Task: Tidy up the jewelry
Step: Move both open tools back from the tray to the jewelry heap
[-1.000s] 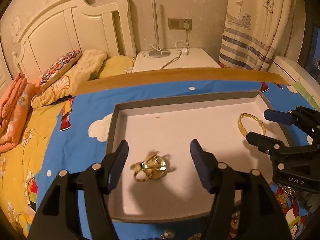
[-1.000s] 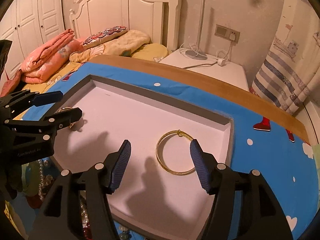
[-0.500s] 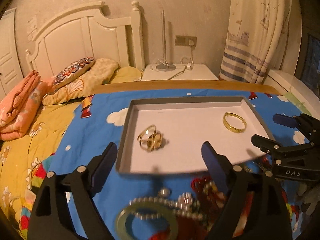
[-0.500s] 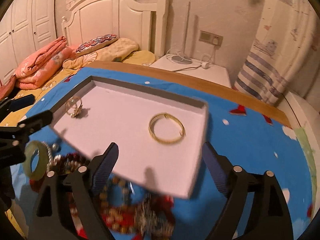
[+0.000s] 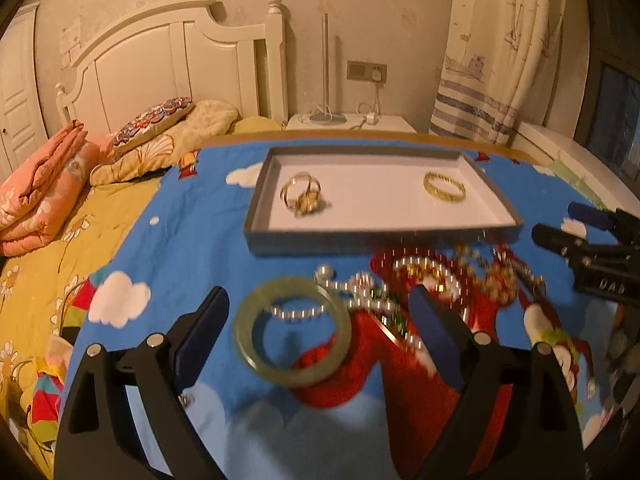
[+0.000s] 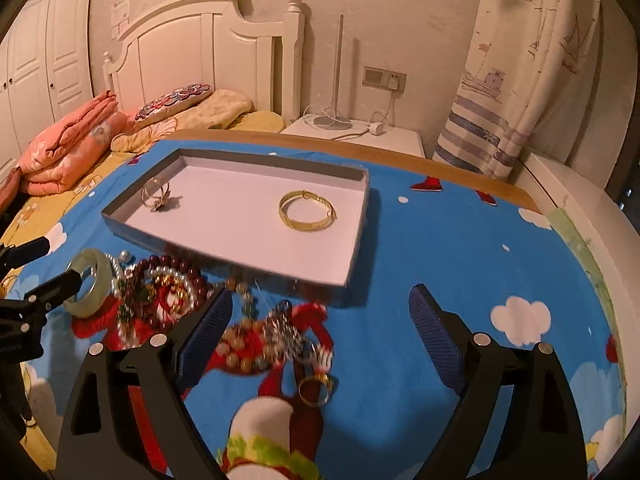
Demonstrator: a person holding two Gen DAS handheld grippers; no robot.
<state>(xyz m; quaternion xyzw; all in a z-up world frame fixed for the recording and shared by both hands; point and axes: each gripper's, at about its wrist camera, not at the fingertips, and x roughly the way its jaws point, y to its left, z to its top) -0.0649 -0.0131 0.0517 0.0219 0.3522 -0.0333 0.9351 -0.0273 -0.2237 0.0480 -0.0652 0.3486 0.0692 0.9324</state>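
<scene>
One bed [image 5: 120, 216] filled the scene, covered with one blue cartoon sheet [image 6: 460, 248], with one white headboard [image 6: 200, 52] behind it. At the head end lay one folded orange blanket [image 5: 36, 196] and two pillows [image 5: 168, 136], one on top of the other.

One shallow grey tray [image 5: 256, 200] with a white floor rested on the sheet. Inside it I counted two pieces: one plain gold bangle [image 6: 307, 211] at the right part, and one cluster of thin gold rings [image 5: 302, 196] at the left part, well apart from each other.

Just in front of the tray was one tangled pile of bead strings [image 6: 168, 292], red, pearl-white and gold; the single strands were too blurred to count. One pale green jade bangle [image 5: 292, 328] lay at the left edge of this pile, and one small gold ring [image 6: 316, 390] lay alone, nearer to the right camera.

The left gripper [image 5: 320, 336] hung above the jade bangle with its jaws wide and opening further, holding nothing. The right gripper [image 6: 320, 332] hung above the beads beside the small gold ring, its jaws also wide and opening, and it held nothing.
</scene>
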